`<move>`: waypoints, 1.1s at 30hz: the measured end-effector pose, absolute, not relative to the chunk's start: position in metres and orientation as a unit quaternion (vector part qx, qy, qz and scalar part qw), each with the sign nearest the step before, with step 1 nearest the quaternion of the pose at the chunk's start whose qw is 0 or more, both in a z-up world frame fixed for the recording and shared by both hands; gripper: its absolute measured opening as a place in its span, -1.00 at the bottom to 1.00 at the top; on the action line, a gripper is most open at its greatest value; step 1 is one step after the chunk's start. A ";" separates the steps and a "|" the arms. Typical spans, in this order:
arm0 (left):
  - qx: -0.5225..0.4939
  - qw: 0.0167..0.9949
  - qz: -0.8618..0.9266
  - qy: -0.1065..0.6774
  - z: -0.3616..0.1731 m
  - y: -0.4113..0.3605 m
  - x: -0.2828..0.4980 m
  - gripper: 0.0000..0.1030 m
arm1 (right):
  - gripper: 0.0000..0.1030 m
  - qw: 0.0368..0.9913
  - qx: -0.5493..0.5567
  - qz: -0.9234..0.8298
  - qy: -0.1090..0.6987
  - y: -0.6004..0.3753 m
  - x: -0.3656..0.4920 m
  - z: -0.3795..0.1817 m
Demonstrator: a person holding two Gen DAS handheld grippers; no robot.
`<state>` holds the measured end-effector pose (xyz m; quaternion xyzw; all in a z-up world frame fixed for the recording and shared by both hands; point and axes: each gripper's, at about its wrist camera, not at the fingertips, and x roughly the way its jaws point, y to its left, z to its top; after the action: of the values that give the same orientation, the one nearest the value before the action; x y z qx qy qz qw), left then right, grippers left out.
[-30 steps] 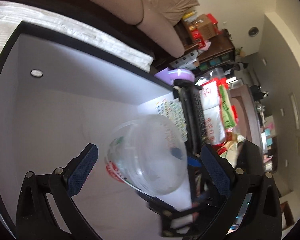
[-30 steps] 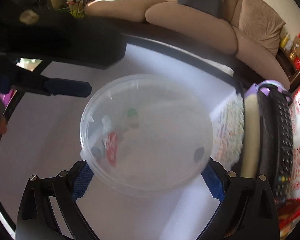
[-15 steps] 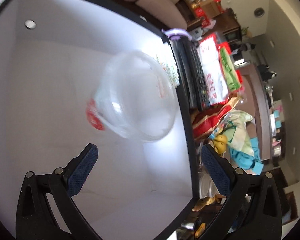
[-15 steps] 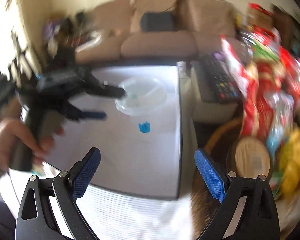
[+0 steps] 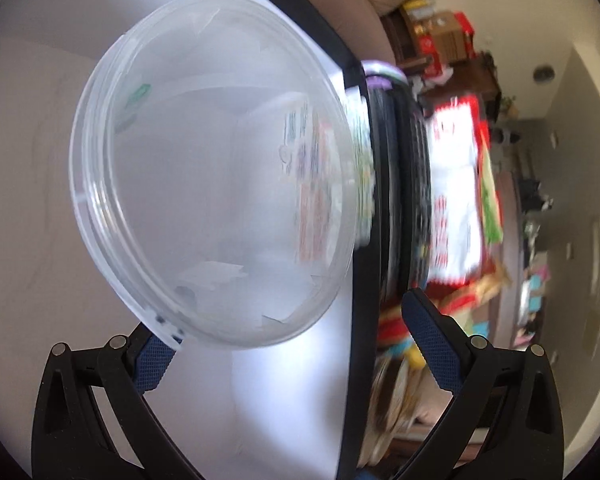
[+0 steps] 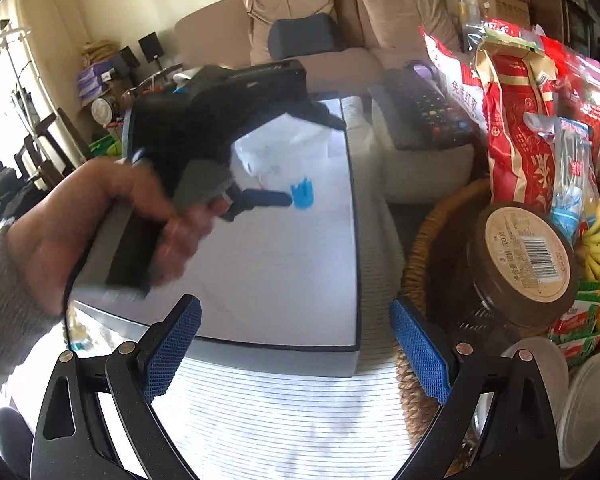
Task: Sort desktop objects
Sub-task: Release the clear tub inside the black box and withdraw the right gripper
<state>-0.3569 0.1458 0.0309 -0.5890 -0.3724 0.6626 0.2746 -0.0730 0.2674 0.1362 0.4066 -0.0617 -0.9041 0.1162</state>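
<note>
The clear plastic container lies on the white bench near its dark right edge, tilted so that its wide mouth faces the left claw. Lying that way, its rim is offered to the fingers, which probably explains the low, head-on approach. The left claw stands wide apart, 1 blue pad just under the container's lower rim and the other off to the right near the bench edge; whether the pad touches the rim is unclear, and nothing is clamped.

From the right wrist view, the person's left hand wraps the black handle of its tool, wrist level, aiming the fingers across the bench toward the container. A small blue object sits on the bench just beside it.

The right claw hangs back over the striped cloth at the bench's near edge, spread apart and empty. A wicker basket of groceries stands to its right.
</note>
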 end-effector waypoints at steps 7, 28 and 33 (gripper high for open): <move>-0.571 0.285 0.635 -0.435 0.027 0.163 -0.382 1.00 | 0.89 0.117 0.389 -0.908 -0.106 0.295 -0.075 0.130; -0.545 0.246 0.746 -0.294 0.072 0.099 -0.384 1.00 | 0.89 0.158 0.372 -0.910 -0.092 0.267 -0.078 0.136; -0.549 0.266 0.734 -0.299 0.069 0.129 -0.382 1.00 | 0.90 0.153 0.371 -0.913 -0.070 0.257 -0.082 0.134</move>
<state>-0.3815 0.1292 0.0692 -0.5492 -0.2987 0.7336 0.2663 -0.0819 0.2566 0.1340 0.3707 -0.0701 -0.9133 0.1533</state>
